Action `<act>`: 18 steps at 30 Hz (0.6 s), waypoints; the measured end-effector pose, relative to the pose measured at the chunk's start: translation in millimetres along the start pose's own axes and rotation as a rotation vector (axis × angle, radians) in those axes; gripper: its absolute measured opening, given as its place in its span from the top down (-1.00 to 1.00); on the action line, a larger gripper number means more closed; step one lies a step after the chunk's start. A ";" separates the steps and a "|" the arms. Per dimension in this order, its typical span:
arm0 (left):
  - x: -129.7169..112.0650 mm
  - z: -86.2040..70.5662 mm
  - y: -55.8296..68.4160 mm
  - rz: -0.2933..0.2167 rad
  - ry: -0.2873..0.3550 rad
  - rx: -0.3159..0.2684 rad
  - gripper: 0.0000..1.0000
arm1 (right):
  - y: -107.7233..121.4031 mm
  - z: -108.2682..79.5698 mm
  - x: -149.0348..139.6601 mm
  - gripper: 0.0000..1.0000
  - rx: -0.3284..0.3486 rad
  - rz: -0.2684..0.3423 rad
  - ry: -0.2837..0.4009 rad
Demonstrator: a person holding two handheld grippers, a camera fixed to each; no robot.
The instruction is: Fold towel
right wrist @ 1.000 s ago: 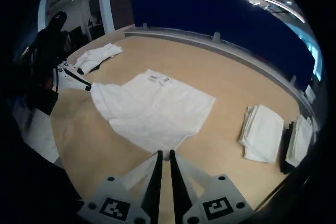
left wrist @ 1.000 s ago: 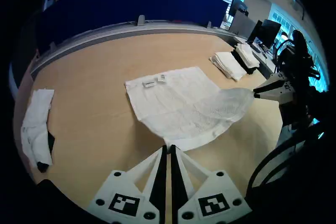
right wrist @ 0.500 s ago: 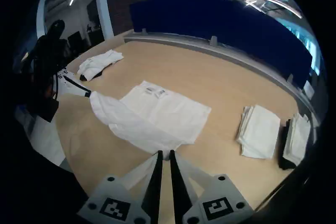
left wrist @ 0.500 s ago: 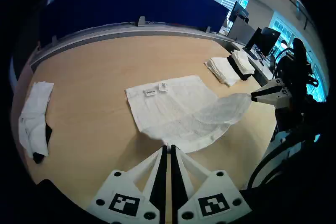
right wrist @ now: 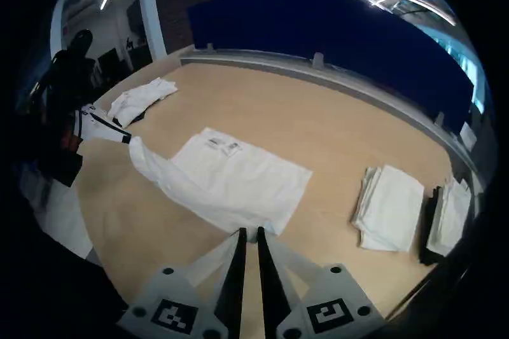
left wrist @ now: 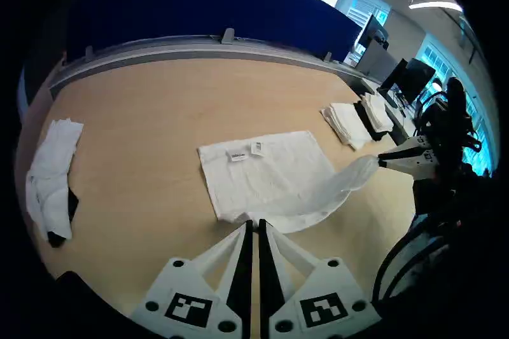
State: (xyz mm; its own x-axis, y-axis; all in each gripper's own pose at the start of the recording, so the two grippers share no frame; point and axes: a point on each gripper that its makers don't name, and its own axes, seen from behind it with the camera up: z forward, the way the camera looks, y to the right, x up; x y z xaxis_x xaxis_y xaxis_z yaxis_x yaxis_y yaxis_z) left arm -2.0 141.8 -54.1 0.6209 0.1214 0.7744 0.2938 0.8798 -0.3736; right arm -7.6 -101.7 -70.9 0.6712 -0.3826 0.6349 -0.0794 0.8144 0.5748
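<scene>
at the near edge of a pale wooden table (left wrist: 140, 123), the left gripper (left wrist: 255, 224) is seen with its two fingers drawn almost together, a corner of a white towel (left wrist: 267, 170) pinched between their tips. the right gripper (right wrist: 249, 232) is closed in the same narrow way on the other near corner. between the two, the near hem is lifted off the table and hangs in a slack, sagging curve. the far part of the towel lies flat in the middle of the table, with two small tags (left wrist: 246, 152) showing near its far edge. farther out, a stack of folded towels (left wrist: 347, 124) is placed to the right and a crumpled white cloth (left wrist: 49, 177) lies well apart to the left. a blue partition (left wrist: 191, 8) runs behind. the towel is judged light, soft and limp, so any unsupported span will droop. it is best held at the corners, as now, and drawn taut so the fold lands square. breakage is not a concern; slipping from so thin a pinch is the likelier fault.
</scene>
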 end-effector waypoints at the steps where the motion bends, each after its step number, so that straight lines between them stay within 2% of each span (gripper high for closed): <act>1: 3.2 2.6 -1.2 -0.006 0.002 -0.001 0.88 | 3.0 2.9 2.4 0.75 -0.002 0.000 -0.001; 9: 26.1 31.0 -17.9 -0.062 0.001 0.002 0.88 | 26.4 31.9 16.6 0.75 -0.018 0.017 -0.008; 18: 56.2 61.3 -42.8 -0.056 0.009 0.040 0.88 | 50.3 62.2 26.1 0.75 -0.037 0.076 -0.022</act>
State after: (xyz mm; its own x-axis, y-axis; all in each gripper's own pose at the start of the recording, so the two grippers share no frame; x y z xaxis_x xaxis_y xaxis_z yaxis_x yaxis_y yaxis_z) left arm -24.3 139.1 36.7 0.6109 0.0671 0.7888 0.2996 0.9027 -0.3088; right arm -40.0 -97.9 6.7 0.6477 -0.3285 0.6875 -0.1017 0.8569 0.5053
